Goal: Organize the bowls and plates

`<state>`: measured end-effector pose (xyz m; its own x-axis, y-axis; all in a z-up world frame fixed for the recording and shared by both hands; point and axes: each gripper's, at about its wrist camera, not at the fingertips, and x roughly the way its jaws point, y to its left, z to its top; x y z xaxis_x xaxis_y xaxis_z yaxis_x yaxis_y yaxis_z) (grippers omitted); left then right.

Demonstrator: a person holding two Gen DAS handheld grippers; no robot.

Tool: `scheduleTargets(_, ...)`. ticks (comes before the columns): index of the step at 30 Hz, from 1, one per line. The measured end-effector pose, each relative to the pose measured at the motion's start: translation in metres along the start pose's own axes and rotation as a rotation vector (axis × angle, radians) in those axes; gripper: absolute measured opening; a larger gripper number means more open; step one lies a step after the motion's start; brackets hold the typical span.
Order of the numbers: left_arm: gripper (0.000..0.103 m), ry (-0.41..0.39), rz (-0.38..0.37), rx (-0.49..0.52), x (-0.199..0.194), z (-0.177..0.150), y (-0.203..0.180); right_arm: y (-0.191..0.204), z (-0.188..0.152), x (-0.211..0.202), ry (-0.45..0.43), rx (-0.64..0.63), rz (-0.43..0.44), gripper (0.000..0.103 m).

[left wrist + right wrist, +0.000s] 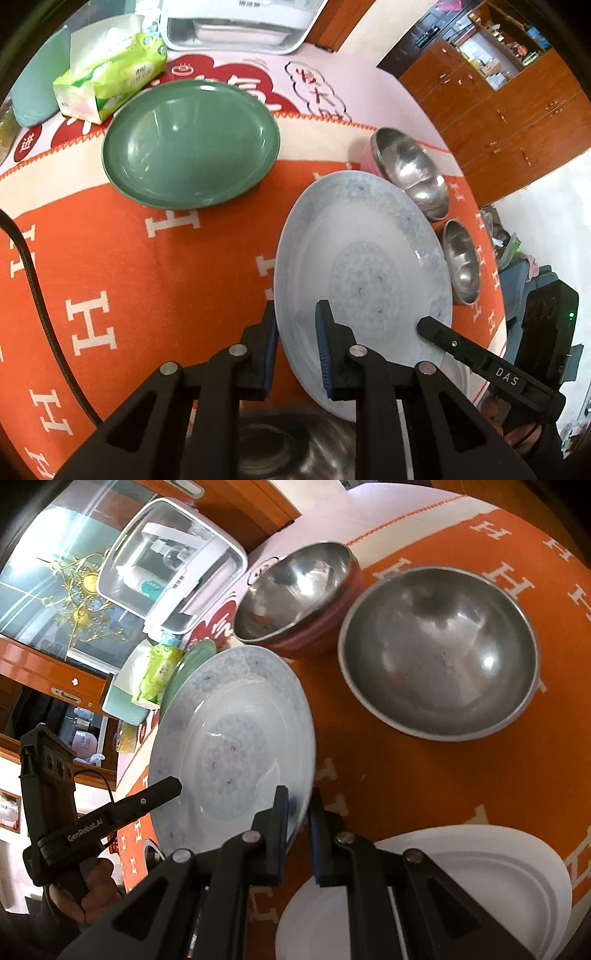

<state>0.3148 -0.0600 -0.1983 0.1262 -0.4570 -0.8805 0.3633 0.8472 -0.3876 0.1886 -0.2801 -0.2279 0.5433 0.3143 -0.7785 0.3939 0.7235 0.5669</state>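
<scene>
A pale blue patterned plate (pixel 364 273) is held tilted above an orange cloth-covered surface (pixel 147 280), gripped at two spots on its rim. The left tool (pixel 295 332) has its two pads either side of the plate's near-left edge, clamped on it. The right tool (pixel 298 814) pinches the near-right edge the same way (its other end shows in the left view as a black arm reaching over the rim).

Far left lies a green plate (pixel 190 144), flat, well apart from the held plate, with a tissue pack (pixel 110 79) just beyond it. Open orange cloth stretches between the two plates.

To the right sit two steel bowls: a pink-sided bowl (pixel 299 594) far, and a plain steel bowl (pixel 439 653) beside it. A white plate (pixel 436 893) lies near, under the right tool.
</scene>
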Motion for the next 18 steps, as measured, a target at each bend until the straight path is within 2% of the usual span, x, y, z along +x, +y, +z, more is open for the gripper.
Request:
scheduleTargets(8,0.018,-0.064,-0.019,0.042,-0.024,-0.003,-0.014,0.008,-0.006,-0.021,-0.042,-0.016,0.010,0.010)
scheduleTargets(18,0.018,-0.117,-0.033,0.098,-0.055,-0.025,-0.036,0.012,-0.022,-0.058,-0.115,-0.040,0.026,0.010)
